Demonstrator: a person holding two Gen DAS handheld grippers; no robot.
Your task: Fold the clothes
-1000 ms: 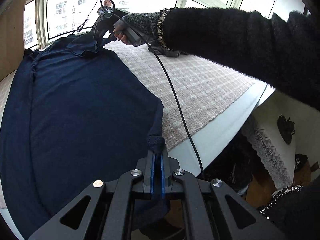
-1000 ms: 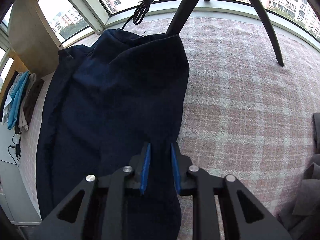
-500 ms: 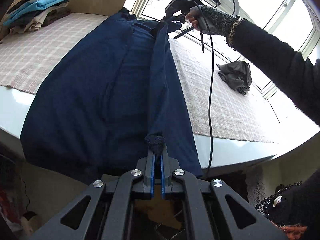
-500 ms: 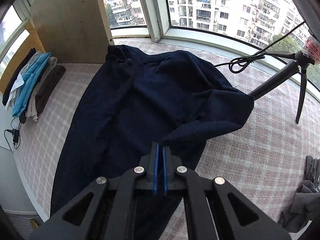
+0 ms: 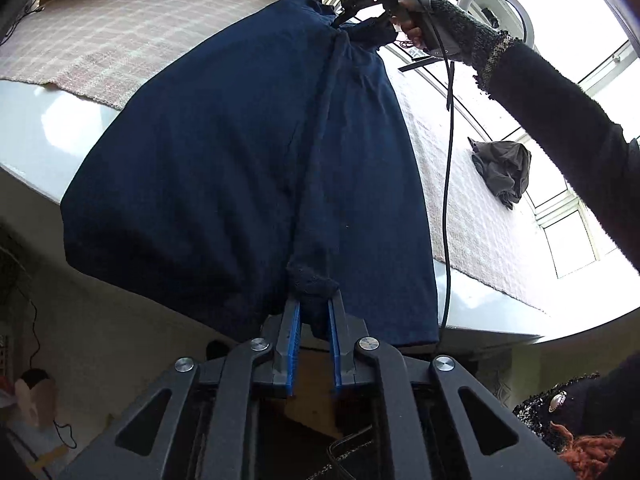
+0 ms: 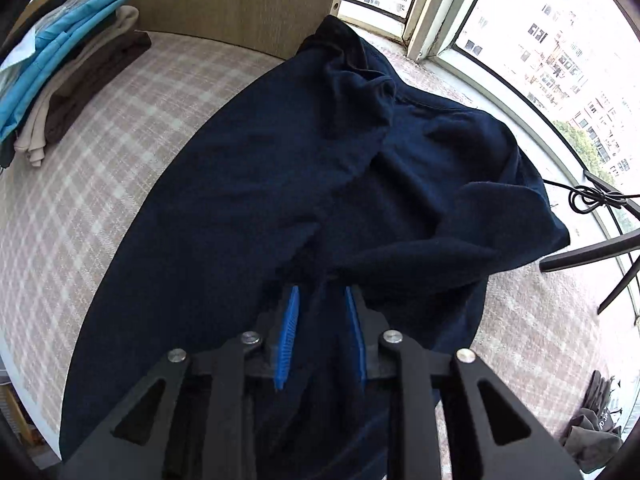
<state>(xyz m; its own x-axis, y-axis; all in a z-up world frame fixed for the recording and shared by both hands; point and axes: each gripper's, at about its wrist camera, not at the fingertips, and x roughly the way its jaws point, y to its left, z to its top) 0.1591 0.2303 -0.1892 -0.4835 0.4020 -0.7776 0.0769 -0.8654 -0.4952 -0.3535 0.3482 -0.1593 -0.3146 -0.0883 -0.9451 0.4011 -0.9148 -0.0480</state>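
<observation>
Folded clothes stack (image 6: pixel 60 80) sitting at upper left. Navy garment (image 6: pixel 300 184) lying across checked surface (image 6: pixel 80 200) through centre frame. Left gripper (image 5: pixel 312 344) fingers parted, cuff (image 5: pixel 312 280) resting between. Right gripper (image 6: pixel 320 332) fingers spread over loose cloth. Grey garment (image 5: pixel 502 170) lying at right.

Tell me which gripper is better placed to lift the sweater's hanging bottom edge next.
Probably the left gripper: it is open at the cuff, beside the sweater hem hanging over the table edge. The right gripper is open at the collar end.
</observation>
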